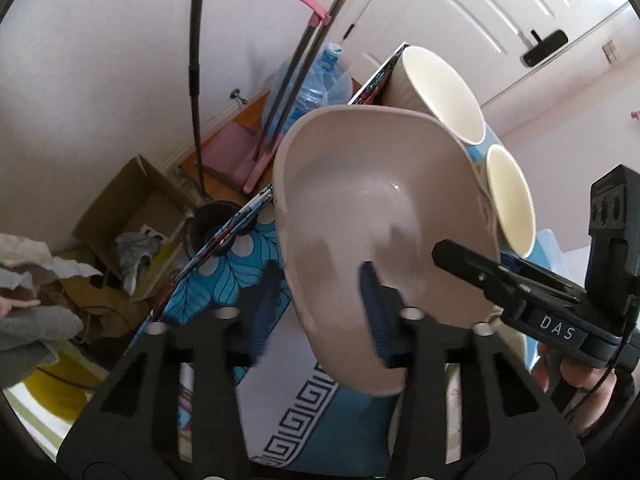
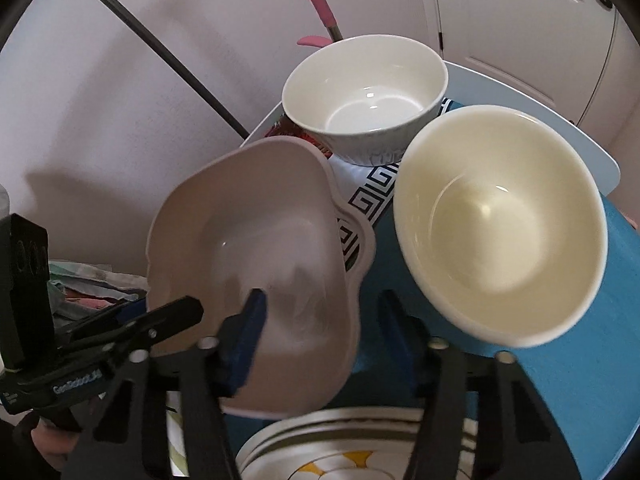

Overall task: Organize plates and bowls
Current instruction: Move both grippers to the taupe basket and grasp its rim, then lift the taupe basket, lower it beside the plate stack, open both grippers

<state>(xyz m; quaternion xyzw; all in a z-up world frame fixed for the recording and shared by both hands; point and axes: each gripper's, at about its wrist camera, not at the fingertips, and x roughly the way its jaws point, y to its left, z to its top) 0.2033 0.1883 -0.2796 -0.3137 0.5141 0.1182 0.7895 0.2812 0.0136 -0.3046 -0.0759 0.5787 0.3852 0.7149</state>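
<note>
Both grippers, left [image 1: 320, 300] and right [image 2: 324, 340], clamp pink bowl [image 1: 372, 200] rim; 2 cream bowls [image 2: 500, 224] crowd behind.

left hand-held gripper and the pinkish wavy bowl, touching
Touching. In the left wrist view the left hand-held gripper straddles the rim of the pinkish wavy bowl, one blue finger inside against the wall, the other outside.
</note>
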